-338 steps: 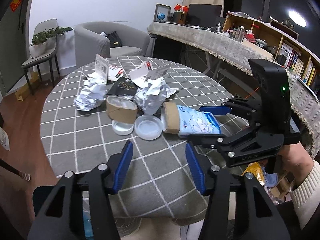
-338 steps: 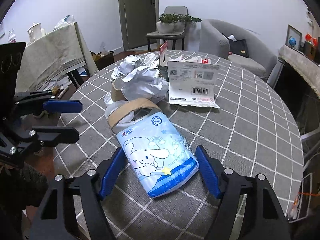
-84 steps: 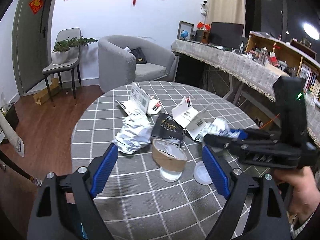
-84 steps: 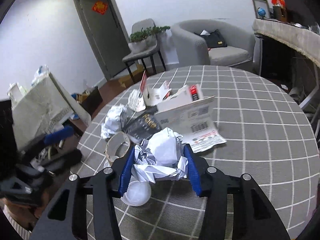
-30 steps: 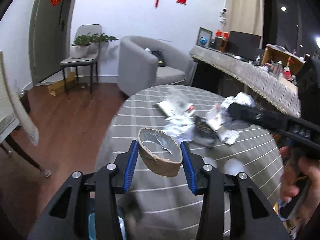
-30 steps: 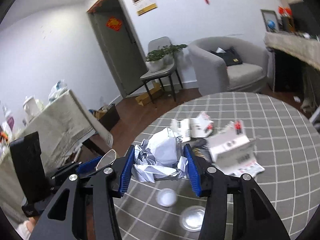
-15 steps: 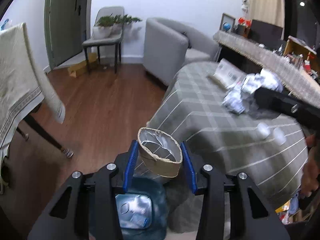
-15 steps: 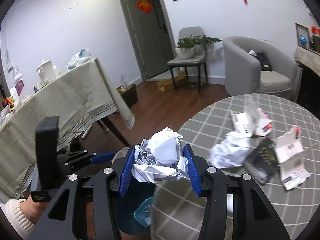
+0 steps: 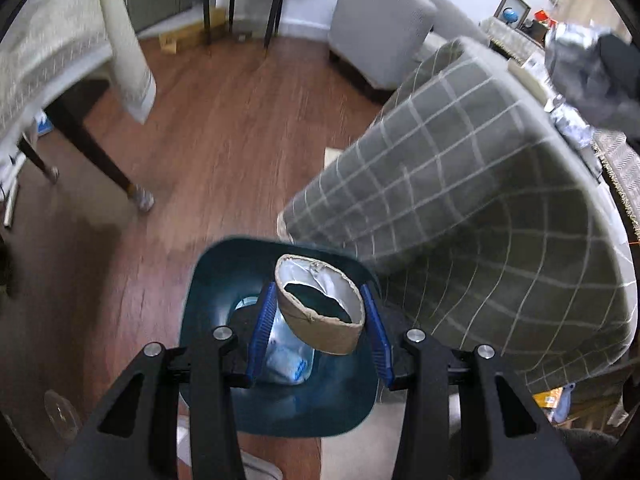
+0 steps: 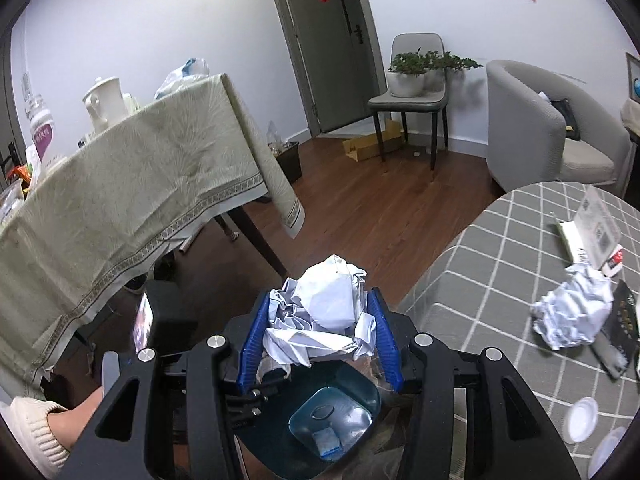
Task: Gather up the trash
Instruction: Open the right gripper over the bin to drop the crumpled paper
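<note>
At lower centre, the left gripper (image 9: 320,330) clamps a brown paper cup (image 9: 320,312) over the teal bin (image 9: 208,320); the right gripper (image 10: 318,336) clamps crumpled white paper (image 10: 320,316).

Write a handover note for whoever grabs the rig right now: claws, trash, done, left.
Left claw: shut on the brown cardboard ring, held right over the open teal bin on the floor beside the table.
Right claw: shut on a crumpled paper ball, also above the bin.
Done: a blue-and-white wrapper already lies in the bin.
Left: release both items, then clear the table: another crumpled paper ball, torn white cartons, a black packet, two white lids.
</note>
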`<state>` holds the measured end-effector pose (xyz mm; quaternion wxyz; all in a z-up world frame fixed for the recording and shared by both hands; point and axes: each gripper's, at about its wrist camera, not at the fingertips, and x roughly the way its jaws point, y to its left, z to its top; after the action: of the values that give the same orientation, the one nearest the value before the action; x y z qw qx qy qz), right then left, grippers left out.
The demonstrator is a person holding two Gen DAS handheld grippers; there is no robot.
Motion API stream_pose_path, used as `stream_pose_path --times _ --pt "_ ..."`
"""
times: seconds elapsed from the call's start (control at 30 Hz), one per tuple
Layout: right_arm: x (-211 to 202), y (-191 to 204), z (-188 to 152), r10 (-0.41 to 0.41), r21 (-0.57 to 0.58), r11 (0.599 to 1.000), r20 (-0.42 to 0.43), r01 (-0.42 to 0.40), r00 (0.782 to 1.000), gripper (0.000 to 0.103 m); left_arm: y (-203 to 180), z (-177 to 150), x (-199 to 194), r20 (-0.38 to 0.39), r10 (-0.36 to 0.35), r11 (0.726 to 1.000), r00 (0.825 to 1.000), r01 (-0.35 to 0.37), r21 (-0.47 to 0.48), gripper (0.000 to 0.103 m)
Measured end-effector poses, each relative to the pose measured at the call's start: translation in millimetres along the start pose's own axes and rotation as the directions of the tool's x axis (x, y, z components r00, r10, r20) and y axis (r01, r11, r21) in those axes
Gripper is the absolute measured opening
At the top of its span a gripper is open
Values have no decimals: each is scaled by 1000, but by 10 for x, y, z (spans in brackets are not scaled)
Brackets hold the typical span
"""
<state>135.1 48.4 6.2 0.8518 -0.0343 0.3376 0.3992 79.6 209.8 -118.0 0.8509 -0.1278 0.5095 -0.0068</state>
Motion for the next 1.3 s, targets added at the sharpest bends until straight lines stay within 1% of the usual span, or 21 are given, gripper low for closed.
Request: stream_pose_path --times 0.17,0.23,0.27,0.33,0.4,0.5,0.6,0.73,0.9,1.07,1.13,1.2,1.3 --pt "116 50 -8 -8 -7 1000 -23 7 1000 50 -22 -139 132 -89 -25 999 996 27 23 46" --pt "161 73 -7 -9 -8 1000 -31 9 999 50 -27 -206 194 -131 -32 999 991 36 30 50" --pt "182 84 -8 -9 -10 1000 -36 8 999 50 -24 -238 223 -144 -25 999 989 30 35 51" --pt "222 102 -12 -8 -13 1000 -43 7 999 50 -8 -285 263 -158 9 999 987 -1 51 54" --pt "285 130 -17 -6 -13 1000 -58 6 998 50 35 -333 281 -172 11 999 985 -2 50 61" --pt "393 158 -33 -7 -4 1000 -82 6 997 49 114 -356 255 -165 25 999 986 -16 51 64" --pt "501 184 -54 -10 -2 1000 -105 10 994 50 194 -309 103 -111 12 999 994 -8 43 69" --pt "676 223 -86 -19 2 1000 -139 19 990 49 291 -240 -105 -31 4 1000 999 -4 29 70" --pt "923 253 -174 -46 -6 999 -197 46 979 49 323 -164 -389 80 20 999 997 -24 48 75" --pt "1112 226 -243 -73 7 997 -237 77 969 49 406 -130 -633 172 49 997 984 -58 46 75" --pt "1193 223 -278 -77 12 996 -256 83 963 49 454 -126 -729 206 70 996 976 -82 47 75" --pt "1269 234 -323 -78 12 996 -278 85 957 49 490 -111 -807 236 76 995 969 -88 39 75" --pt "1407 266 -433 -72 11 997 -317 80 946 49 524 -64 -985 295 77 995 952 -90 31 73"
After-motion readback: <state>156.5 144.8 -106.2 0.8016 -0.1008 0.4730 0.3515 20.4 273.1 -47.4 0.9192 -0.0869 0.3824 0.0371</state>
